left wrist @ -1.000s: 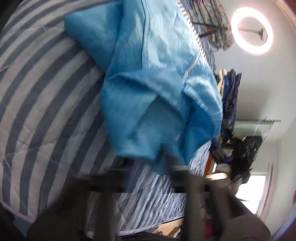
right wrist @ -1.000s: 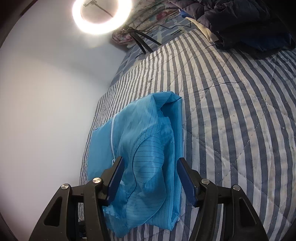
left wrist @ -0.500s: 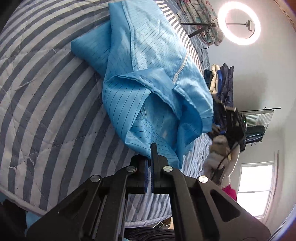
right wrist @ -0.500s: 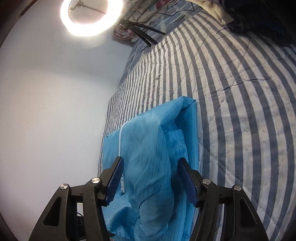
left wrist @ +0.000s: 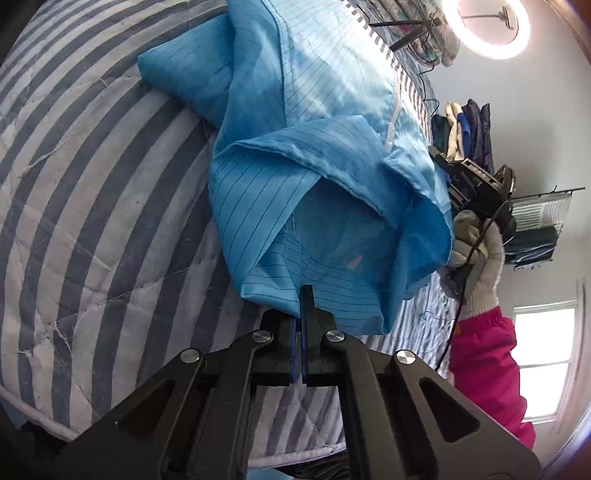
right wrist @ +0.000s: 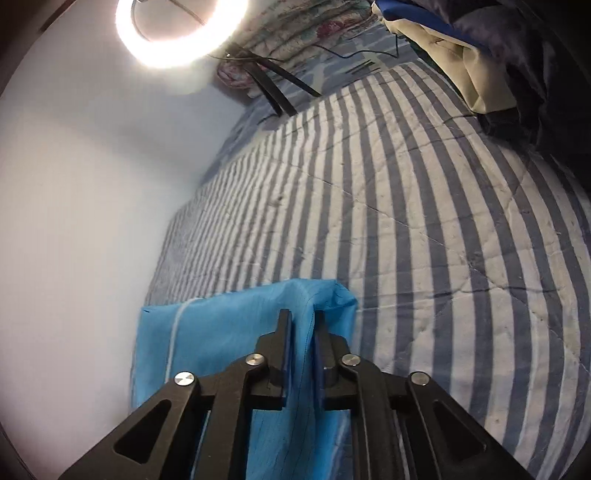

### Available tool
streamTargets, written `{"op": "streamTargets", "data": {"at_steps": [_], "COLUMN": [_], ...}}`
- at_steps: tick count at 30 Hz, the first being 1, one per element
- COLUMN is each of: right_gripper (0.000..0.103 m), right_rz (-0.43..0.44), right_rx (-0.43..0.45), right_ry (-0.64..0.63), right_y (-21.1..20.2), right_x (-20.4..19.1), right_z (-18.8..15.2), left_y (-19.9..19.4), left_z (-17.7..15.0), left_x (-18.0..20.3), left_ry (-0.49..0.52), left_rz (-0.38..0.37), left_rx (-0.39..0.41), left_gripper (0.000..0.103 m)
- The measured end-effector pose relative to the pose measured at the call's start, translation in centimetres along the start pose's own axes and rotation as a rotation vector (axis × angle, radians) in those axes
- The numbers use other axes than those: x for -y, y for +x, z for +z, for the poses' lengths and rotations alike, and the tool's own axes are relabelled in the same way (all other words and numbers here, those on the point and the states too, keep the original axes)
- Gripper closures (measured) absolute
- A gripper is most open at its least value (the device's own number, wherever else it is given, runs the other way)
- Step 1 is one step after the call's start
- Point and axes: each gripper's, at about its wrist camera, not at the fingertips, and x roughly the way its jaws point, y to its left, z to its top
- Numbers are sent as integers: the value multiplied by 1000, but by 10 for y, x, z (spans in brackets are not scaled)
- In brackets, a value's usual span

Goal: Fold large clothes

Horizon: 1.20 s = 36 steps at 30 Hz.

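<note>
Here, left wrist view: the left gripper [left wrist: 301, 325] is clamped on the hem of the blue garment [left wrist: 314, 155], which runs away from it up the striped quilt [left wrist: 92, 221] toward the ring light [left wrist: 487, 29].
Right wrist view: the right gripper [right wrist: 302, 339] has its fingers nearly together, pinching a ridge of cloth.
Garment's place: near the quilt's wall-side edge.
Key relation: each gripper grips the near end; the long axis lies ahead, so I judge the fold goes forward.

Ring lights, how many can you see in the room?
1. The ring light glows at the far end of the striped bed, beside the white wall. Others may sit out of view.
</note>
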Motion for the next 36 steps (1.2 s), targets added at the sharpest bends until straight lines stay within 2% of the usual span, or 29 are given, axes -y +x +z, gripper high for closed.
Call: {"op": "streamTargets", "data": {"at_steps": [1,2,5,10,12,15,18,19,23,25,26,27,30,33,36], "right_gripper": [76,74,73,72,72,72,70,70,70,70,70,70,72,73,73], "right_rz": [-25,-35,-111,-110,-116,-115,-127,-137,-157,-171,-182,-190,-235,-305,-331], "right_rx": [10,22,57,86,94,99,98,93,62,45,35,22,-15,-59,-67], "right_ry": [-3,-12,-101,-278,-333,-378,-403,-408,-397,-390,-387,-381,-409,-512,-543], "right_y": [-6,-15,-51,-94,-96,-87,-73,-70,-52,-48,-45,-41,-34,-26,-37], "right_x": [-1,-2,-15,-56,-70,-81,-88,-89,-84,-80,-77,-73,-63,-59,-66], "right_z": [-1,-2,-10,-31,-39,-48,-55,-60,-68,-73,-76,-79,-97,-120,-125], "left_y": [-1,-3,-10,-45,-69,-90,-101,-100,-67,-47,-32,-23,17,15,2], "left_z": [-1,-3,-7,-20,-20,2,46,65,129,147,157,161,168,166,165], "left_x": [3,5,10,30,44,58,72,77,86,80,73,67,35,19,21], "left_ry": [24,43,74,174,243,282,353,379,468,483,486,480,464,502,465], "left_rz": [11,27,52,60,72,102,180,208,278,326,345,355,453,397,393], "left_rx": [3,-1,-7,-28,12,75,201,248,318,317,288,264,185,217,223], "left_gripper": [103,103,101,101,101,101,101,101,101,101,101,101,101,99,99]}}
